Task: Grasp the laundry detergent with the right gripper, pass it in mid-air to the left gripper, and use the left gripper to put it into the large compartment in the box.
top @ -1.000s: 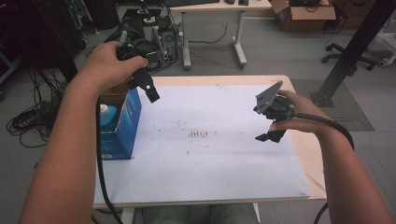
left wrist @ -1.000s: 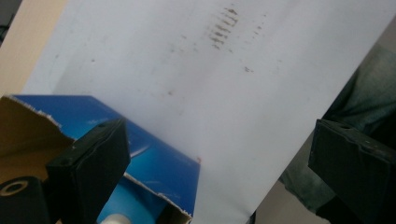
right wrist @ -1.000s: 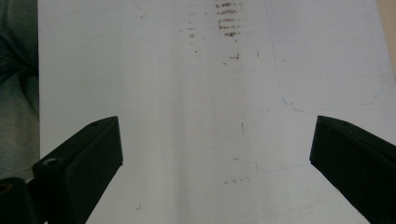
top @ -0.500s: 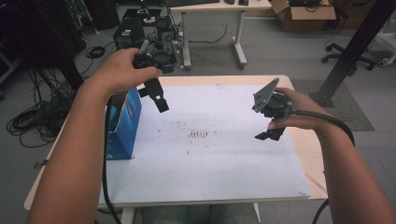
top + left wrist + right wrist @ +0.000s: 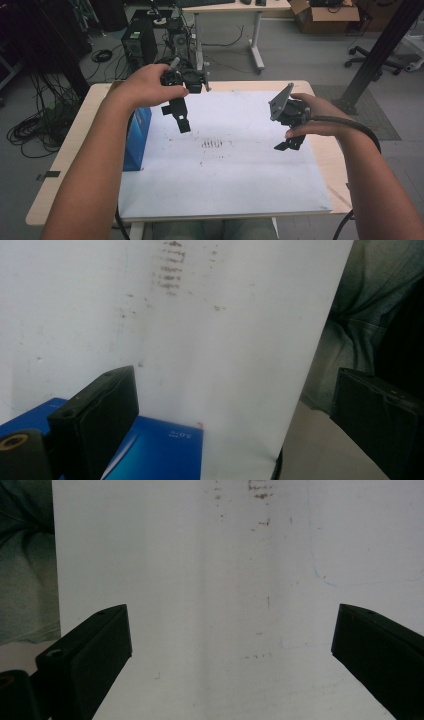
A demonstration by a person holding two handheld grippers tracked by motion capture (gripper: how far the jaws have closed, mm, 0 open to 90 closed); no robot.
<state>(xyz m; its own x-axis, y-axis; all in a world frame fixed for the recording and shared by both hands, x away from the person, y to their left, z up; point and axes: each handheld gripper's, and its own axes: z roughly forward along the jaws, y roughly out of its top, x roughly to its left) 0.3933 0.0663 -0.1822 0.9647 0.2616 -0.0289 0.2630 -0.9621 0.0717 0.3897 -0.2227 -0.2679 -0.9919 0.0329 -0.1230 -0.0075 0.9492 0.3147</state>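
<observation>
Below and a little behind your left tongs point(image 5: 180, 119) sits the blue box point(image 5: 137, 137), lying on the counter point(image 5: 75, 150) at the edge of the white sheet point(image 5: 225, 175); it is the thing closest to either tool, so I take it as your target. Left tongs are spread wide and empty in the left gripper view, with one jaw hanging over the box's near corner point(image 5: 160, 450). Right tongs point(image 5: 290, 142) are spread too, holding nothing, hovering over bare sheet well away from the box.

Watch the risks now. Your left forearm crosses right above the box in the high view, so if you drop your wrist to reach it, you may nudge it off the counter's side with the arm before the jaws ever close. Come down off-centre and one jaw lands on the lid instead of straddling it, and the box skates along the sheet. Snag the sheet's edge with a jaw tip and you'll drag the paper too. Mind the cable point(image 5: 345, 122) trailing from your right tongs: swing across and it could sweep the sheet.
</observation>
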